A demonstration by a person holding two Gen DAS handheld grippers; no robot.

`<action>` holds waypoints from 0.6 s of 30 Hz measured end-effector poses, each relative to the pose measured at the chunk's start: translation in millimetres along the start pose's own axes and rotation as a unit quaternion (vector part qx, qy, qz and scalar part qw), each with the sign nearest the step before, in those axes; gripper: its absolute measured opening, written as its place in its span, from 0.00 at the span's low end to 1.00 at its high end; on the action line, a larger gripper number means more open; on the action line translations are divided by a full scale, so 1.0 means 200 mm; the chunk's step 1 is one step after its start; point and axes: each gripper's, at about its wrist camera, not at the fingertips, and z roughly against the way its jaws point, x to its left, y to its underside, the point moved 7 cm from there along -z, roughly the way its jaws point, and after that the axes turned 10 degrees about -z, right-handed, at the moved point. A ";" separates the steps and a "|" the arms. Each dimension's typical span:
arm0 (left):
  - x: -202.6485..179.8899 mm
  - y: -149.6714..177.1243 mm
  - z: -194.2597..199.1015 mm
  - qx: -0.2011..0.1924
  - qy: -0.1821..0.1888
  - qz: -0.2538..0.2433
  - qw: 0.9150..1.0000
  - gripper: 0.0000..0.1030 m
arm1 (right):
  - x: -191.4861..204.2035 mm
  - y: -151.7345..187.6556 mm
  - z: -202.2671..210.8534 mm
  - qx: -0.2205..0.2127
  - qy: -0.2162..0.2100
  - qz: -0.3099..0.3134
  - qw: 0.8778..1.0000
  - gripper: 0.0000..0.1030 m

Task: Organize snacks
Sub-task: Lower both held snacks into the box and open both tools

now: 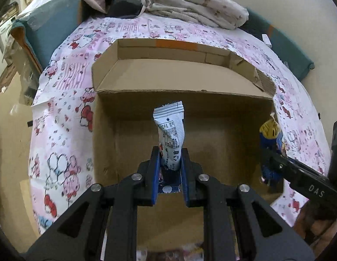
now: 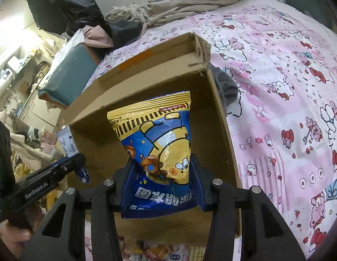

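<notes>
The left gripper is pinching a slim white and blue snack packet between its blue-lined fingers, closed down tight on the lower half so the packet is sticking up and leaning a little ahead of the fingertips. It is hanging over the open cardboard box, whose brown floor is lying straight ahead and below. The box's lid flap is folded back on the far side.

Off to the right of it, the right gripper is squeezing a bigger blue and yellow snack bag with a cartoon bear printed on it, upside down. Its fingers are only partly closed, spread by the bag's width and pressing in on both sides. That bag is also hanging over the box, near the box's right wall. In the left wrist view the same bag is showing edge-on at the right rim.

The box is sitting on a pink cartoon-print bedsheet. Beyond it, a heap of crumpled beige bedding is lying at the far end. More snack wrappers are peeking out just below the right gripper, on the near side of the box.
</notes>
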 end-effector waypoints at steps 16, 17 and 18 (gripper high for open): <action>-0.01 0.05 -0.07 0.015 0.016 0.000 1.000 0.15 | -0.01 0.02 -0.06 0.011 0.005 0.000 1.000 0.49; -0.01 0.04 -0.06 0.015 0.015 -0.003 1.000 0.16 | -0.01 0.03 -0.06 0.012 0.004 0.001 1.000 0.49; -0.01 0.04 -0.06 0.016 0.015 -0.006 1.000 0.21 | 0.00 0.03 -0.06 0.012 0.004 0.003 1.000 0.50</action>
